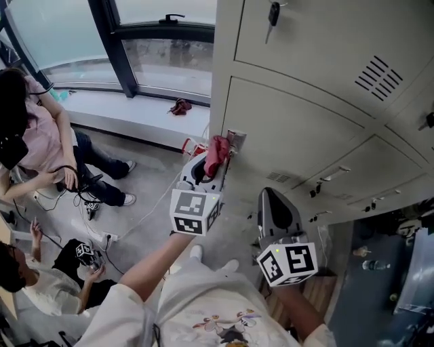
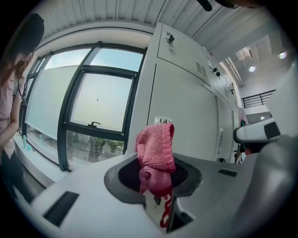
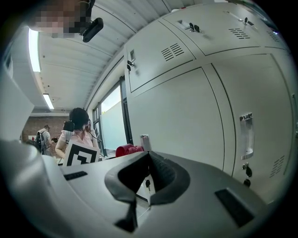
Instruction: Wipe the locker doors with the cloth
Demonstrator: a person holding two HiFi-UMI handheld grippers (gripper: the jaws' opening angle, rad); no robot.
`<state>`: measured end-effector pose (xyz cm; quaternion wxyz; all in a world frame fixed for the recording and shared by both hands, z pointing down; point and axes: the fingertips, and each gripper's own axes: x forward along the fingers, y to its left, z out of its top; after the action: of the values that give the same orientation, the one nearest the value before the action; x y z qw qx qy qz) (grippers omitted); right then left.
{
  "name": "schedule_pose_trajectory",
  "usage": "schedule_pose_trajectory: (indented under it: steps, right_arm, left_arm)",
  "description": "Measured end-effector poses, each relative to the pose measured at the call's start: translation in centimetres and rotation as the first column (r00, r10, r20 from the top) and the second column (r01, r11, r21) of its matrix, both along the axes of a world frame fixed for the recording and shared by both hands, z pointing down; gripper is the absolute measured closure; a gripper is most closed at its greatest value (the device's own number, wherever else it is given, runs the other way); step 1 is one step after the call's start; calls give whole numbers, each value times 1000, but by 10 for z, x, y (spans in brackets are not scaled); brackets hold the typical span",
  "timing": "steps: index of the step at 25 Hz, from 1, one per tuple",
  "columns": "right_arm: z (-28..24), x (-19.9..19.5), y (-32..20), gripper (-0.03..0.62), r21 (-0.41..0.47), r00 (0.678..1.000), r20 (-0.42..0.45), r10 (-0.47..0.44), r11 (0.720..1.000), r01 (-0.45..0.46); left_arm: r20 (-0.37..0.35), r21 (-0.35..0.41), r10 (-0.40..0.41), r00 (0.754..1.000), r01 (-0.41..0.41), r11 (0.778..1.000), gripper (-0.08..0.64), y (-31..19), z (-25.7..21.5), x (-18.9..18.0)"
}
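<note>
A pink-red knitted cloth (image 2: 157, 158) is bunched between the jaws of my left gripper (image 2: 158, 193), which is shut on it. In the head view the cloth (image 1: 219, 150) sits by the left edge of a beige locker door (image 1: 298, 135), just below a small label (image 1: 235, 137); whether it touches the metal I cannot tell. My right gripper (image 1: 270, 195) hangs lower and to the right, in front of the lockers. Its jaws meet with nothing between them (image 3: 148, 179). The right gripper view also shows the cloth (image 3: 128, 149) and tall locker doors (image 3: 186, 121).
Keys hang from the locker locks (image 1: 273, 13). A window sill (image 1: 129, 108) with a dark red object (image 1: 180, 106) runs to the left. Two people (image 1: 41, 135) sit at far left with cables on the floor (image 1: 146, 210). A bottle (image 1: 376, 266) stands at lower right.
</note>
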<state>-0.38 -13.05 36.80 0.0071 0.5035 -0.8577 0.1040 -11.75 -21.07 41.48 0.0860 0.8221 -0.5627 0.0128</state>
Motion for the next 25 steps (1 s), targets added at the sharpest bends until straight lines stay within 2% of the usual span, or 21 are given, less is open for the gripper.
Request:
schedule_pose_trajectory:
  steps: [10,25]
  right_arm:
    - [1,3,-4,586,-1,1000,-5,24,1000,-24]
    - [-2,21,7,586,2,999,-7,49,999,-49]
  left_arm:
    - [6,23,23,1000,-23,999,462,-3,1,8]
    - [6,1,42,999,-42,999,462,2,7,27]
